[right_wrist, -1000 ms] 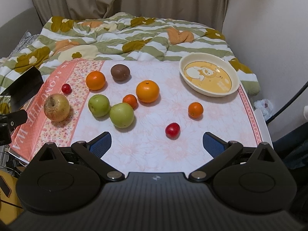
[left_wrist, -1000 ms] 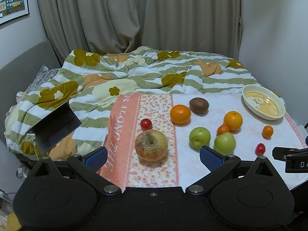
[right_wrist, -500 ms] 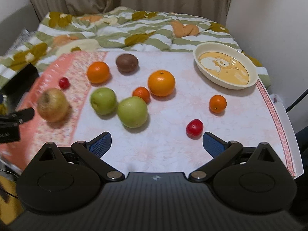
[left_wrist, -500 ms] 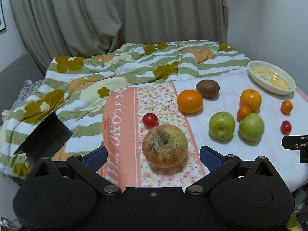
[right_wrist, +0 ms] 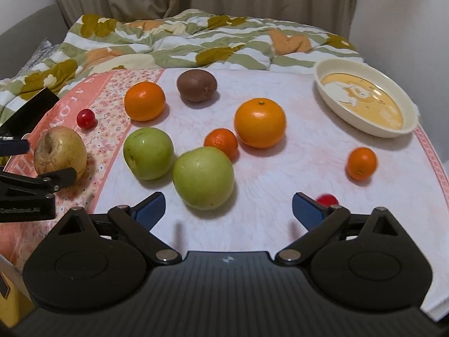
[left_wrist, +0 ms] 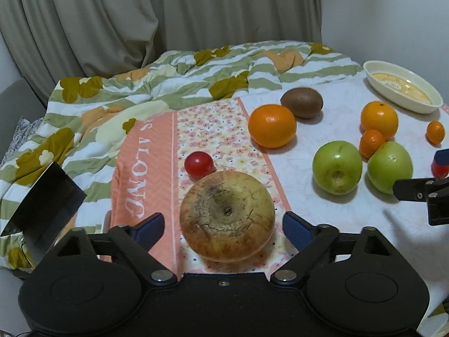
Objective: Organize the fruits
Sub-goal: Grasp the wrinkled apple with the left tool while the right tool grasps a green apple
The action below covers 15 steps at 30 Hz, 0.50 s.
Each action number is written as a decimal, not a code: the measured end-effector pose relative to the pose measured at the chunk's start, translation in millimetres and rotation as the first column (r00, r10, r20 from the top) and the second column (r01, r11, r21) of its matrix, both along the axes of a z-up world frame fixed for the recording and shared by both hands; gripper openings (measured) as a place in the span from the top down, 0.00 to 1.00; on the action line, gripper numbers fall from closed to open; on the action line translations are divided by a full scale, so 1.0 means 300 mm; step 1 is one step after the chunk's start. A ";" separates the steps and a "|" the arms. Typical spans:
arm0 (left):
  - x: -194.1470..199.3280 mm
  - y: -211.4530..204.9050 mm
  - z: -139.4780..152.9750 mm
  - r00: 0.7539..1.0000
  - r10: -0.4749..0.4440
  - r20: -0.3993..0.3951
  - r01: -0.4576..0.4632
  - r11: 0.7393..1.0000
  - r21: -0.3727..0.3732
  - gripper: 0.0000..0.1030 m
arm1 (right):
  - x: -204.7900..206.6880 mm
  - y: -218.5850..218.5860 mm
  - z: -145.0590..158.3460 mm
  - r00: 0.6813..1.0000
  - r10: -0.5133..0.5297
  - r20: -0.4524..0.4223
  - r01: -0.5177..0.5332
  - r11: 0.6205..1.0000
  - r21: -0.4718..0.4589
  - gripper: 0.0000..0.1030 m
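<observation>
Both grippers spread wide over fruit on the cloth-covered table.

The left gripper is held low, its blue pads apart on either side of a brown, cracked apple, contact not discernible. A cherry tomato lies at 11 o'clock from that apple. The right gripper is held wide apart, gripping nothing, with a green apple between its tips. The bowl sits at 2 o'clock.

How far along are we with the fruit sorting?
Nothing looks sorted: the bowl holds no fruit, and oranges, green apples, kiwi and tomatoes lie scattered on the table. In hand: the left gripper, open, brackets the brown apple without gripping it. The right gripper is open beside a green apple. Every fruit is left to place.
</observation>
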State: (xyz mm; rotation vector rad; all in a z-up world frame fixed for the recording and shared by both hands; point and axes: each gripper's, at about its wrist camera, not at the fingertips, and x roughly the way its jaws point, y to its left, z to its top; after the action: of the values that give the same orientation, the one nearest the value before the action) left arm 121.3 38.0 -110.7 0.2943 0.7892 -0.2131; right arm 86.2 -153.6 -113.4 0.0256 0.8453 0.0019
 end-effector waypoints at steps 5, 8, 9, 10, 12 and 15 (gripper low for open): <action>0.018 -0.012 -0.014 1.000 0.013 -0.023 -0.013 1.000 -0.001 0.21 | 0.050 0.000 -0.022 0.999 0.046 -0.020 -0.046 0.999 0.009 0.04; 0.026 -0.017 -0.014 0.999 0.024 -0.024 -0.024 1.000 0.002 0.23 | 0.066 0.000 -0.026 0.998 0.065 -0.023 -0.065 0.998 0.021 0.07; 0.027 -0.017 -0.014 0.999 0.026 -0.025 -0.026 1.000 0.001 0.23 | 0.071 0.001 -0.028 0.997 0.072 -0.026 -0.071 0.997 0.024 0.08; 0.027 -0.016 -0.012 0.999 0.030 -0.026 -0.030 1.000 0.000 0.23 | 0.075 0.002 -0.031 0.997 0.077 -0.028 -0.076 0.997 0.024 0.09; 0.026 -0.014 -0.011 0.999 0.034 -0.027 -0.035 0.999 -0.005 0.23 | 0.083 0.001 -0.033 0.995 0.089 -0.034 -0.088 0.996 0.030 0.13; 0.028 -0.014 -0.010 0.999 0.044 -0.031 -0.045 0.999 -0.010 0.23 | 0.089 0.007 -0.037 0.993 0.110 -0.040 -0.108 0.994 0.031 0.17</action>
State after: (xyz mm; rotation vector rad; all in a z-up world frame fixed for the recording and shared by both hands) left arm 129.7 33.8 -113.8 0.2640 0.8244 -0.1802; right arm 112.9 -151.6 -124.5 0.0062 0.8878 0.1164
